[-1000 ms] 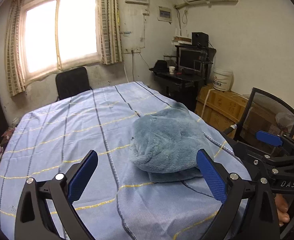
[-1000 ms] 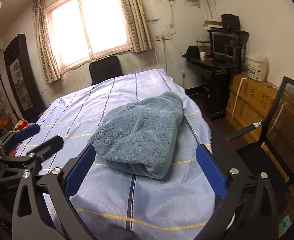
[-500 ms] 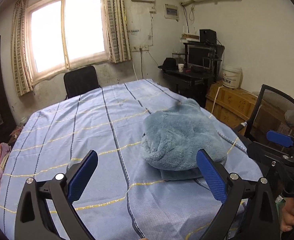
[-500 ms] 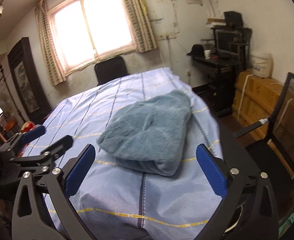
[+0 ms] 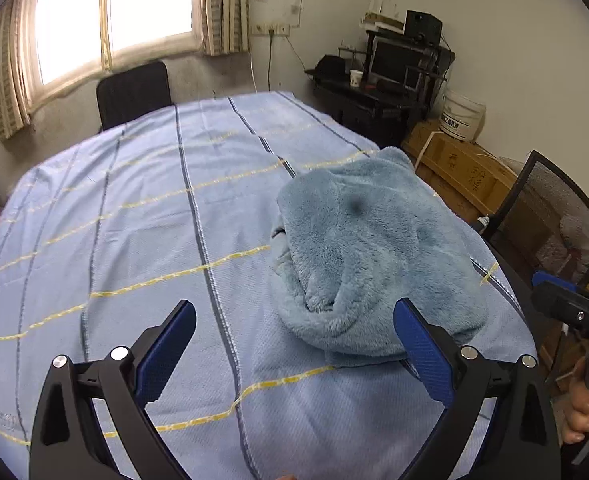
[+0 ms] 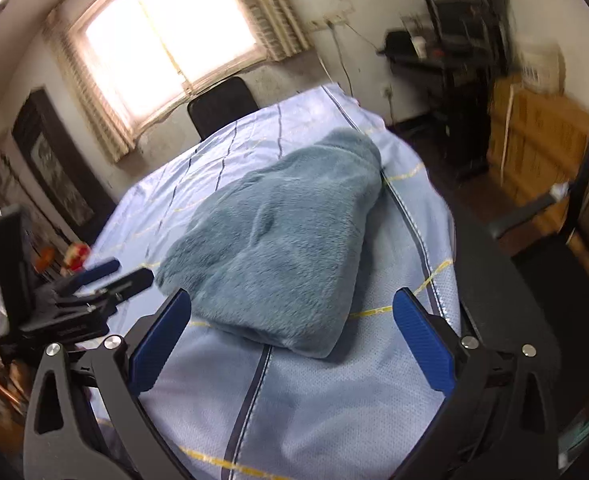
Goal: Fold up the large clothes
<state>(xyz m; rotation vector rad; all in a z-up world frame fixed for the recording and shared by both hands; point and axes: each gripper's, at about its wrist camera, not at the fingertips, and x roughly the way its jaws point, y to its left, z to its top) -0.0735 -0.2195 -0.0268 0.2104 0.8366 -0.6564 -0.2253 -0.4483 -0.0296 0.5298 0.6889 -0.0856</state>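
Note:
A fluffy blue-grey garment (image 5: 370,256) lies folded in a thick bundle on the right side of the table, which is covered by a light blue striped cloth (image 5: 142,216). It also shows in the right wrist view (image 6: 278,248). My left gripper (image 5: 294,344) is open and empty, just short of the bundle's near left edge. My right gripper (image 6: 292,332) is open and empty, over the bundle's near edge. The left gripper appears at the left of the right wrist view (image 6: 106,276), and the right gripper at the right edge of the left wrist view (image 5: 566,300).
A black chair (image 5: 134,92) stands at the table's far end under the window. A mesh office chair (image 5: 554,216), cardboard boxes (image 5: 462,168), a white bucket (image 5: 462,114) and a desk with a monitor (image 5: 398,68) stand to the right of the table.
Both grippers have moved closer to the folded garment and tilted down toward it. The right wrist view has rolled and is blurred by motion. The garment has not moved.

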